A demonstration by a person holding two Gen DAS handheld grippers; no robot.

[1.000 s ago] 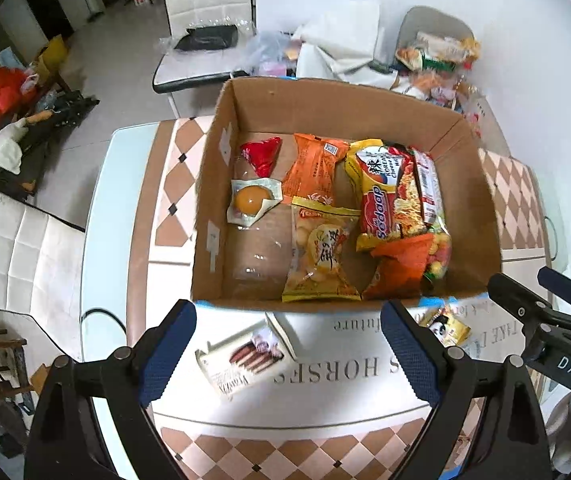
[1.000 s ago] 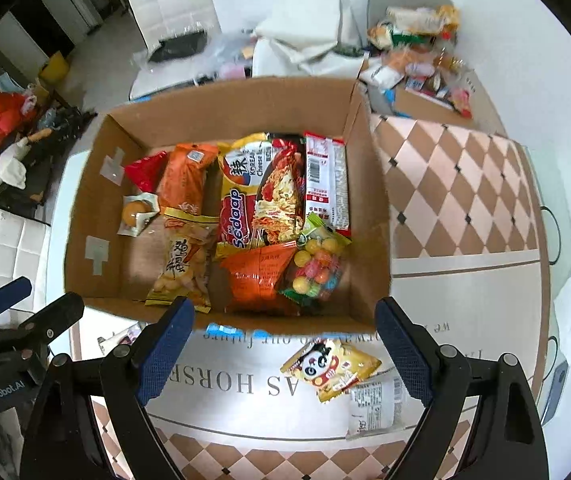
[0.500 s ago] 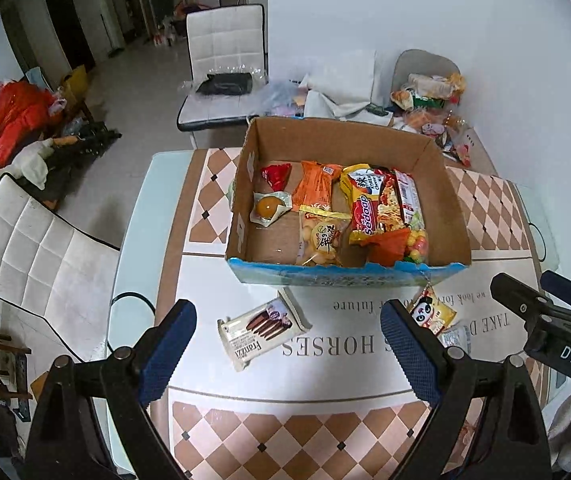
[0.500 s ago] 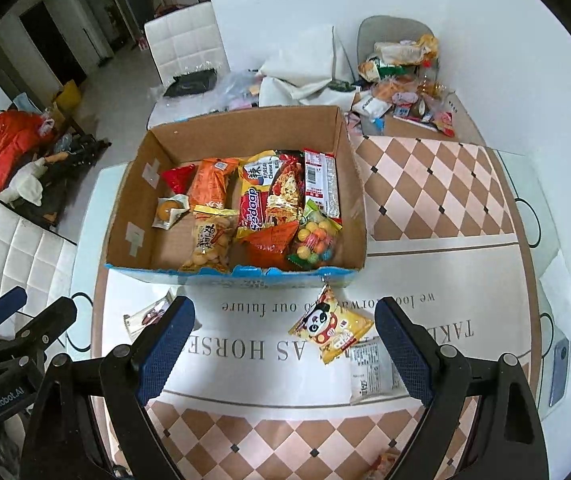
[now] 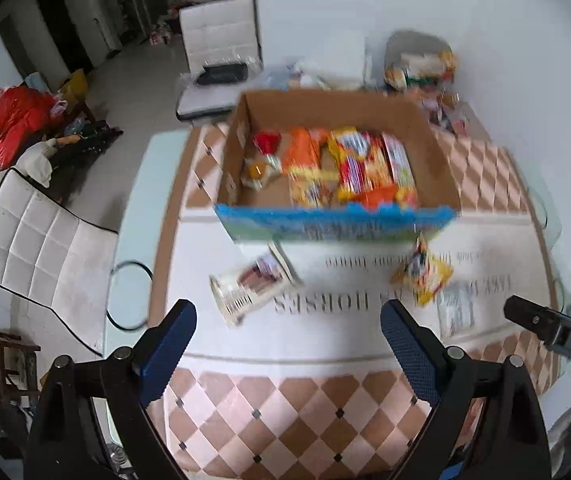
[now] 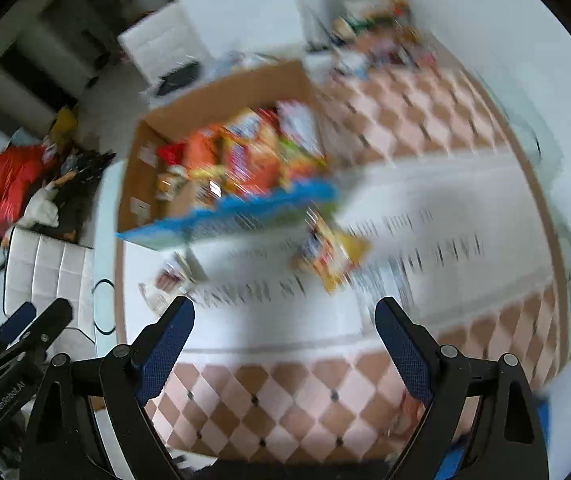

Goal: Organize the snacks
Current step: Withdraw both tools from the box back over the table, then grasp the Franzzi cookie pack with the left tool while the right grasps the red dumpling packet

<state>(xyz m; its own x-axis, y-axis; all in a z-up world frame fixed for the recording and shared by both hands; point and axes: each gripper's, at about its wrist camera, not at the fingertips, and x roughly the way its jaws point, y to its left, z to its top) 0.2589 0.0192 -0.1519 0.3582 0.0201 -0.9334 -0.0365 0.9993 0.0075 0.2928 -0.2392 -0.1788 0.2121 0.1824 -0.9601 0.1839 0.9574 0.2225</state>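
Snacks still loose on the tablecloth (image 5: 325,332): wafer pack (image 5: 251,286) just ahead-left of the left gripper (image 5: 287,346), long axis diagonal; yellow panda pouch (image 6: 335,254) ahead of the right gripper (image 6: 283,342); both jaws spread, empty; carton (image 5: 333,222) beyond.

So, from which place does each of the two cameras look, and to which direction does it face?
Left wrist: on the left gripper, above the table's near edge, looking steeply down at the cardboard box of snacks; its own open blue-padded fingers show, and the right gripper's tip at right.
Right wrist: on the right gripper, aimed down likewise, tilted and blurred; its own open fingers show, the left gripper at lower left.
Shared: the box, the yellow snack packet and the checked tablecloth.
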